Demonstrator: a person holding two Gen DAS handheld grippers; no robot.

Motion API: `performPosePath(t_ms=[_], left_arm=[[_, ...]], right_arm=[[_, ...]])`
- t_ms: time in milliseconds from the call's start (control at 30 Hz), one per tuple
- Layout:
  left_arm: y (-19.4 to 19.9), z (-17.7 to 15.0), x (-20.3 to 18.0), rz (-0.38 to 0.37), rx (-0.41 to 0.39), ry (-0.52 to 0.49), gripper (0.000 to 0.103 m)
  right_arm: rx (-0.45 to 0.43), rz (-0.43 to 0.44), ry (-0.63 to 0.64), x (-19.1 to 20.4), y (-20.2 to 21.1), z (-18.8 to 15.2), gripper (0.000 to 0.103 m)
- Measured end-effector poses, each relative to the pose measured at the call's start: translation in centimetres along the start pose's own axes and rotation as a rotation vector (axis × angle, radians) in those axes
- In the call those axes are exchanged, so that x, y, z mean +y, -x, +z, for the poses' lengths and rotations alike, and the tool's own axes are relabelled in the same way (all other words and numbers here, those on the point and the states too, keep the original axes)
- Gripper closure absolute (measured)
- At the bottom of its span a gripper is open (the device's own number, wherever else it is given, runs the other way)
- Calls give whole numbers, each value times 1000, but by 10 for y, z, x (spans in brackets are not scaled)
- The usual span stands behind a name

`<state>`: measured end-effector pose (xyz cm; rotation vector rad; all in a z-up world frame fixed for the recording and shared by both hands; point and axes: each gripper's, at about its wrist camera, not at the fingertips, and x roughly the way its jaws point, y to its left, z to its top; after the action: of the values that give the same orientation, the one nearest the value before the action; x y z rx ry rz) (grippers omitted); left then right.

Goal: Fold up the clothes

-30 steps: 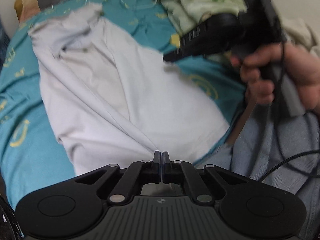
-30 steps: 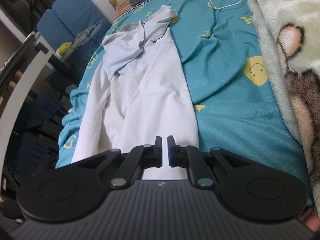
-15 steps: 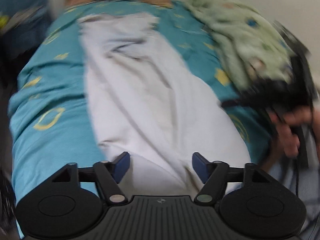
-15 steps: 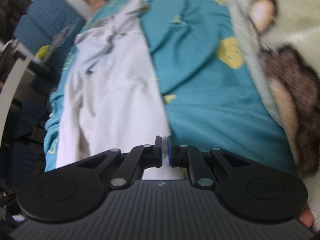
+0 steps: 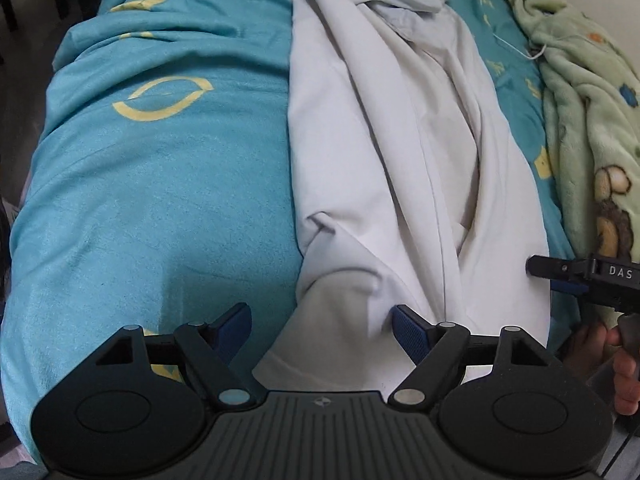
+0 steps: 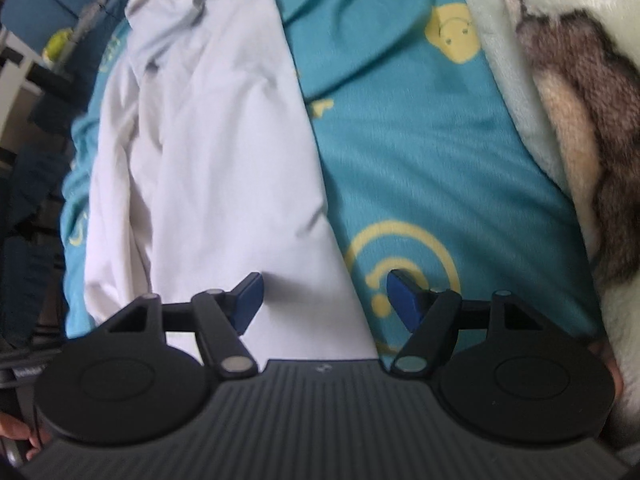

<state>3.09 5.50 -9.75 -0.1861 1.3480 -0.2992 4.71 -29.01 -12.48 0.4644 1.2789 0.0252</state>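
Opening over the near hem, the left gripper [image 5: 322, 330] is seen spread where it was pressed together a second ago; the white garment [image 5: 400, 152] lies released along the teal bedsheet [image 5: 160, 184]. From the right wrist, the right gripper [image 6: 322, 296] is likewise opening, nothing pinched, the garment's edge beneath. A fresh grasp seems due. No containers are visible.

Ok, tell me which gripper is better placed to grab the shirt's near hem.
Left, probably. The left gripper, jaws opening, straddles the bunched near hem of the white shirt. The right gripper, also opening, straddles the shirt's side edge, one finger over the teal sheet.
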Motion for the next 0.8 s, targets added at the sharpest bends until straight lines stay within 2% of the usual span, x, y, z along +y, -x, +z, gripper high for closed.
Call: performPosePath(t_ms=[67, 200, 233, 300, 367, 400, 433, 467, 533, 567, 667, 800], left_arm=[[1, -2, 0, -25, 5, -7, 27], [2, -9, -5, -64, 24, -52, 48], [2, -11, -7, -73, 34, -69, 51], [1, -16, -14, -70, 57, -111, 52], [0, -19, -21, -57, 83, -154, 57], [0, -21, -24, -55, 95, -170, 67], [0, -23, -26, -57, 105, -182, 80], [1, -25, -28, -59, 115, -194, 88], [7, -29, -32, -61, 105, -217, 93], [12, -31, -33, -67, 93, -224, 93], [39, -35, -30, -135, 36, -192, 95], [89, -39, -12, -224, -69, -100, 95]], right_arm=[[46, 2, 22, 6, 1, -7, 32], [104, 7, 59, 16, 4, -21, 33], [111, 4, 68, 18, 5, -24, 33], [106, -23, 92, 24, 6, -29, 39], [111, -42, 136, 32, 5, -34, 40], [114, -52, 158, 36, 4, -37, 41], [118, -62, 183, 40, 3, -40, 50], [126, -68, 212, 45, 3, -43, 68], [141, -67, 266, 54, 4, -51, 88], [139, -66, 289, 58, 7, -56, 93], [96, -22, 310, 64, 26, -60, 96], [7, 98, 234, 54, 67, -53, 96]])
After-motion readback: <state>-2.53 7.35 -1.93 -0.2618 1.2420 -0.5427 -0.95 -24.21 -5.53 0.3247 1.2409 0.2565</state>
